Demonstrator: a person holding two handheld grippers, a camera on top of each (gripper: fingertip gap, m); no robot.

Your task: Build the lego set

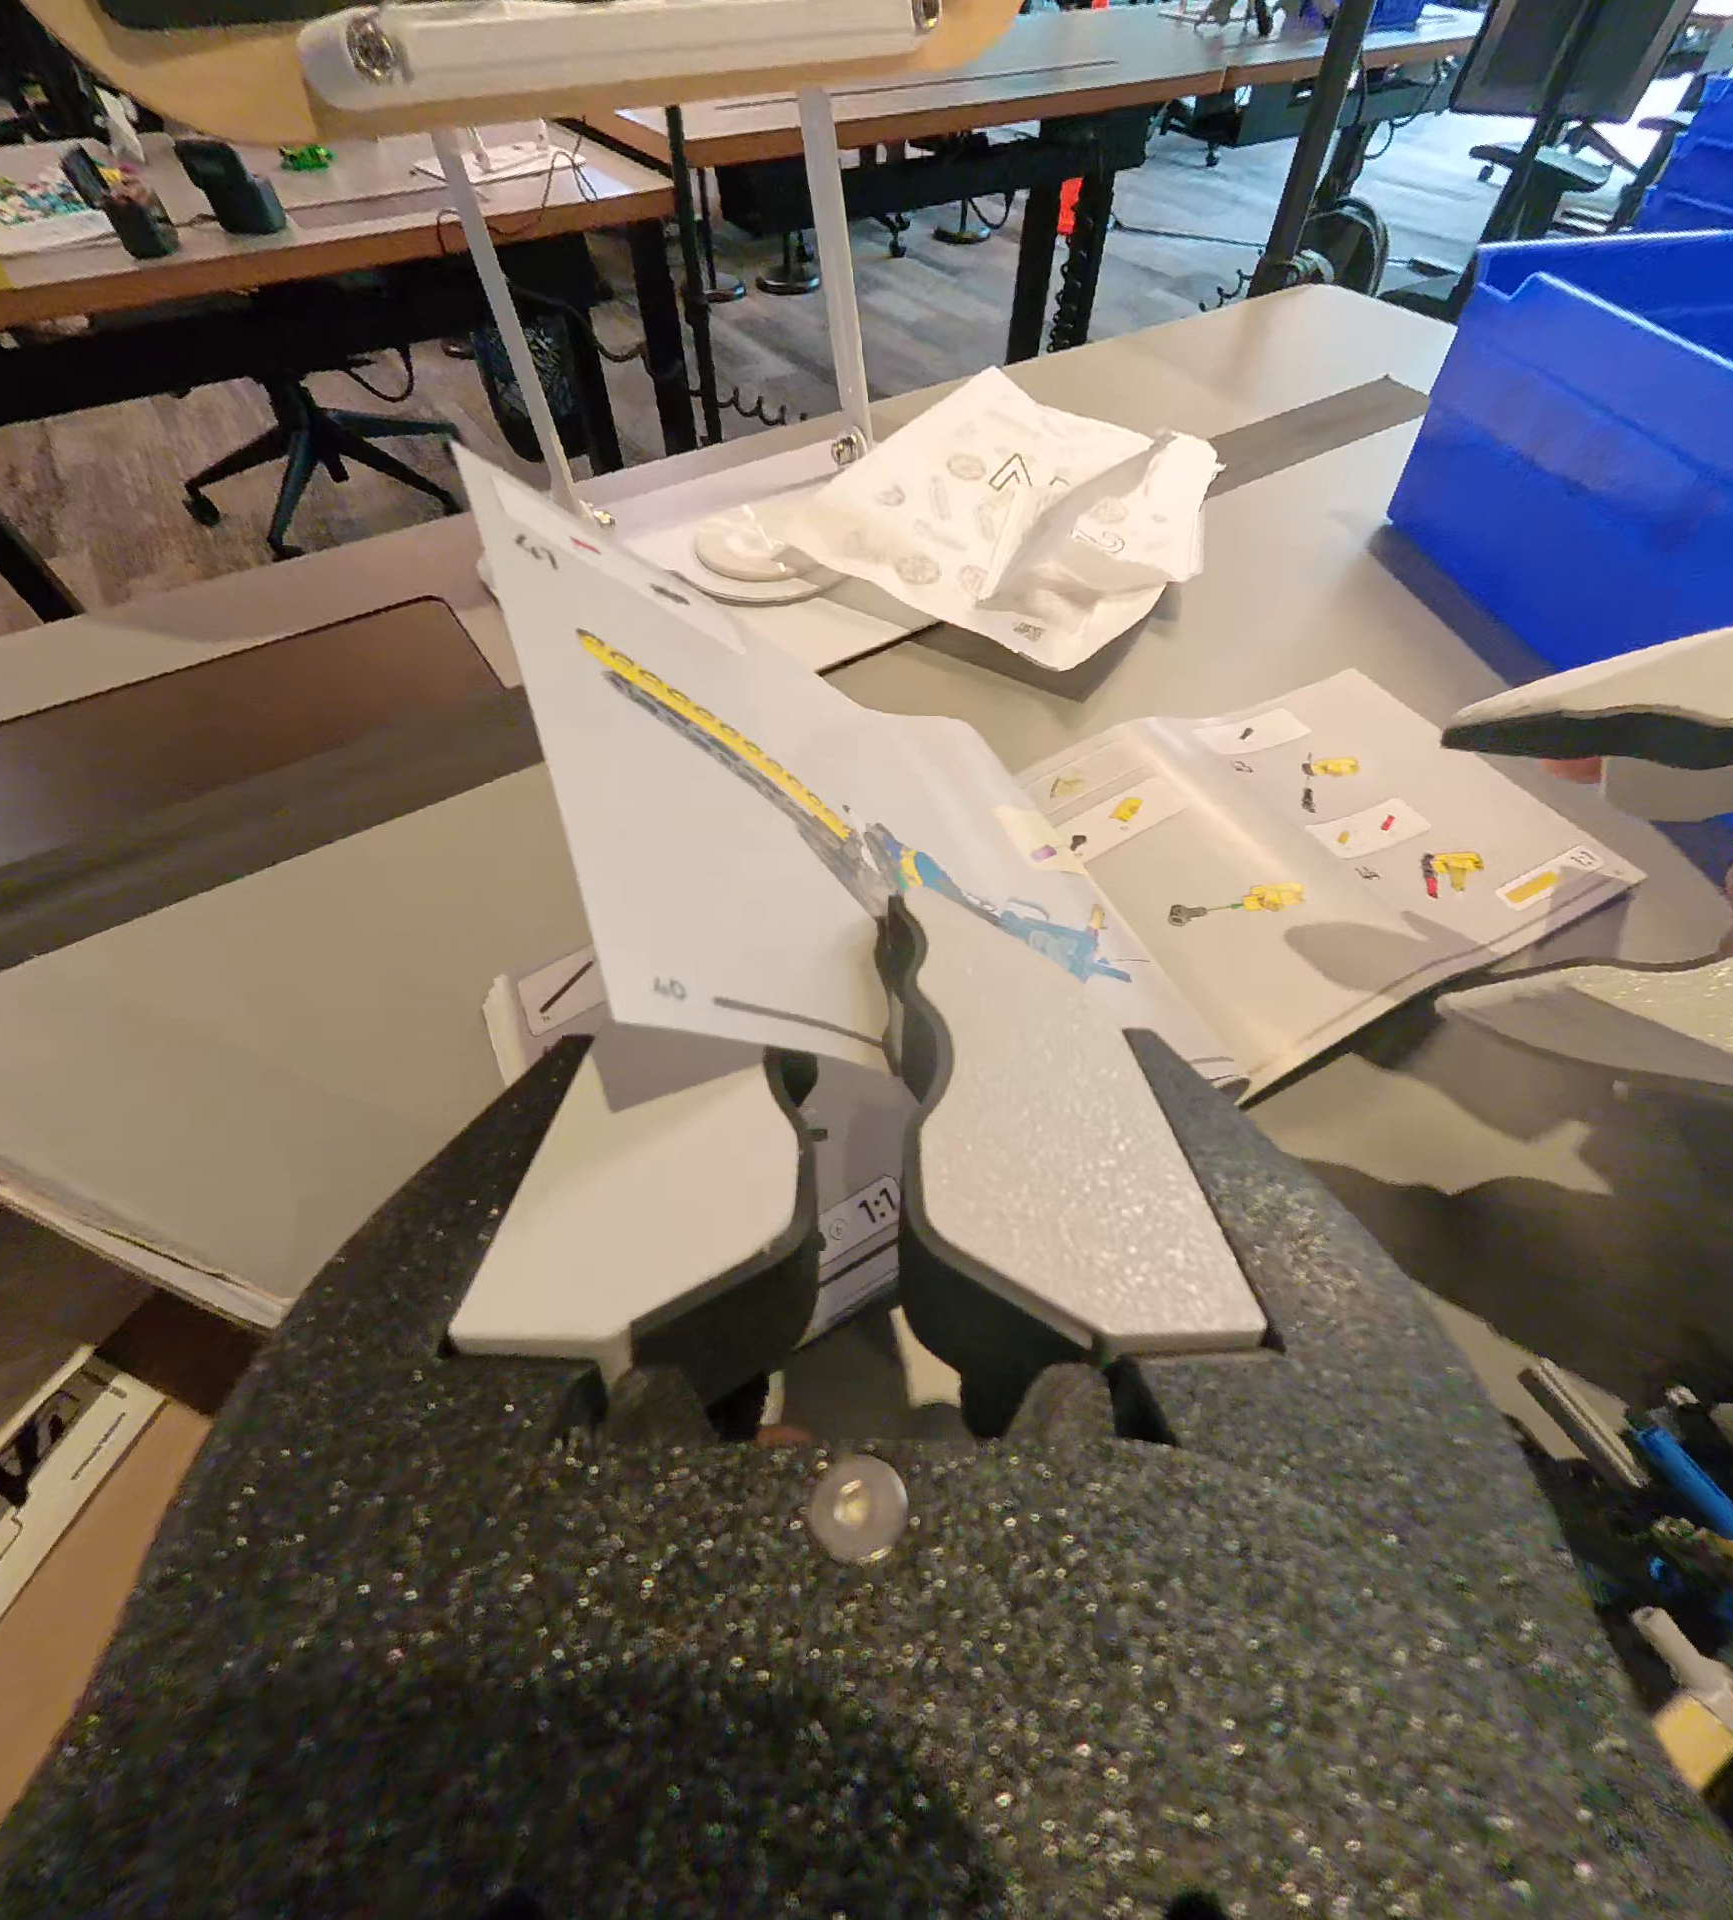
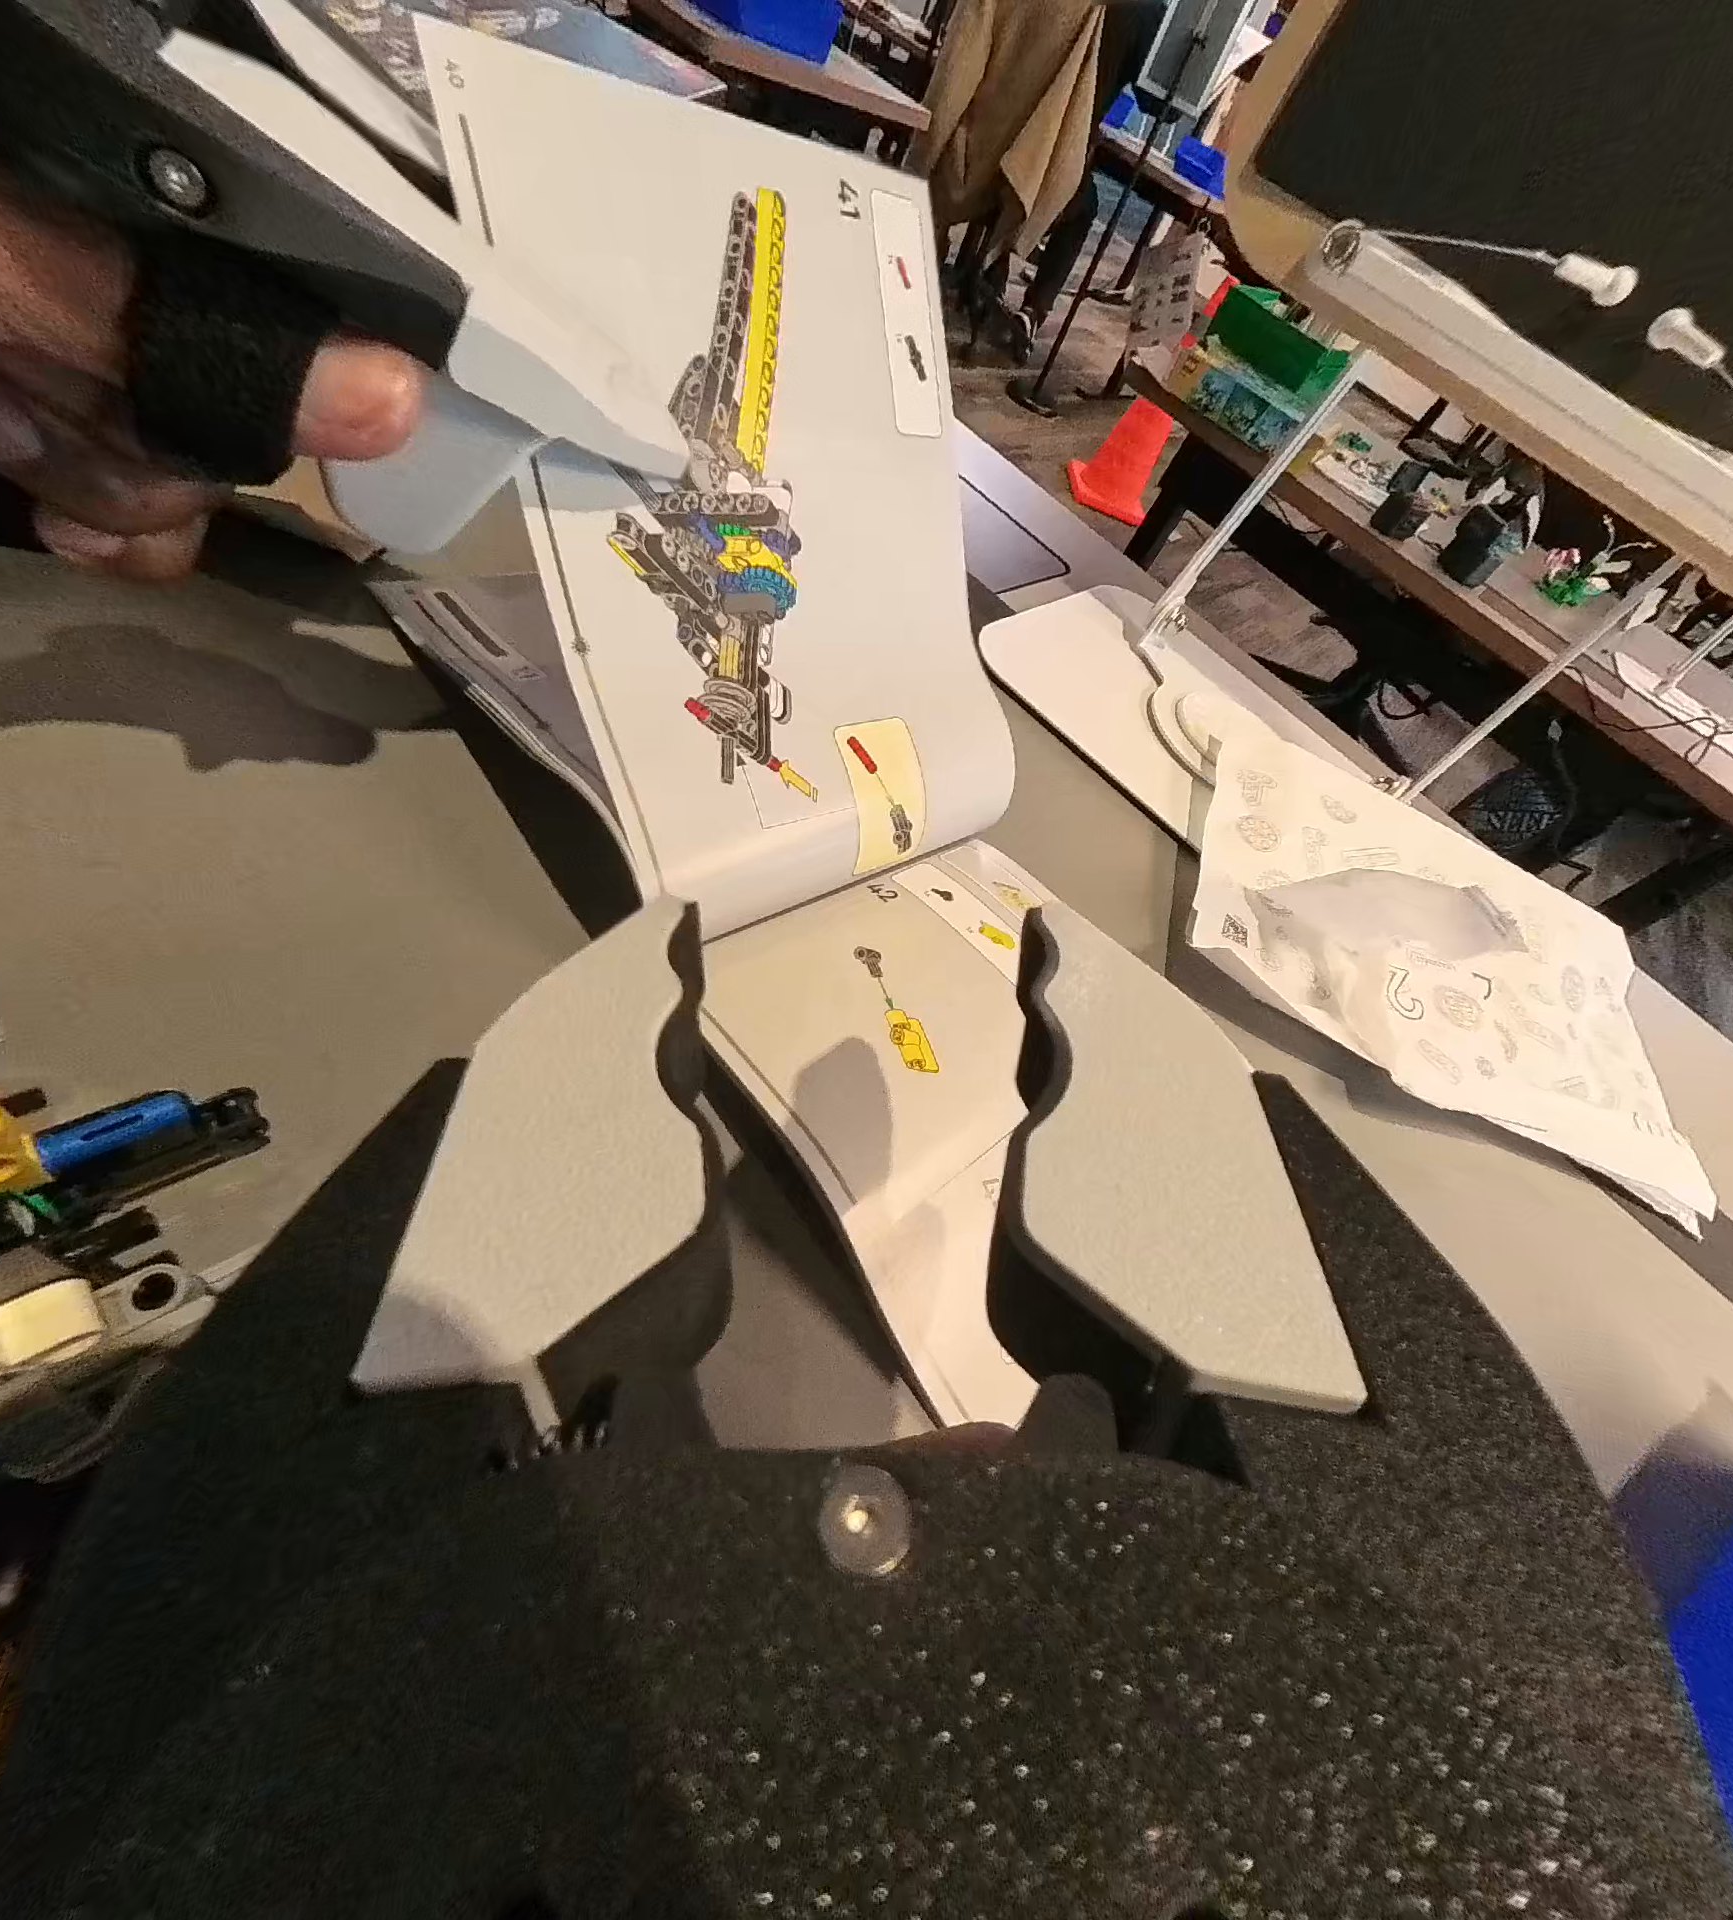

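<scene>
Grey counter (image 1: 166,1039) carries our open instruction booklet (image 1: 1361,862) mid-surface; our left tool (image 1: 888,935) pinches its lifted page (image 1: 696,810) (held upright), while our right tool (image 2: 857,935) hovers unclenched above it.

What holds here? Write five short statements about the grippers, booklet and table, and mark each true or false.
1. The left gripper pinches a page. True.
2. The right gripper is shut on a brick. False: it is open and empty, above the booklet.
3. The pinched page lies flat. False: it stands up off the booklet.
4. A crumpled white bag lies on the table beyond the booklet. True.
5. A partly built model lies on the table. True.
</scene>
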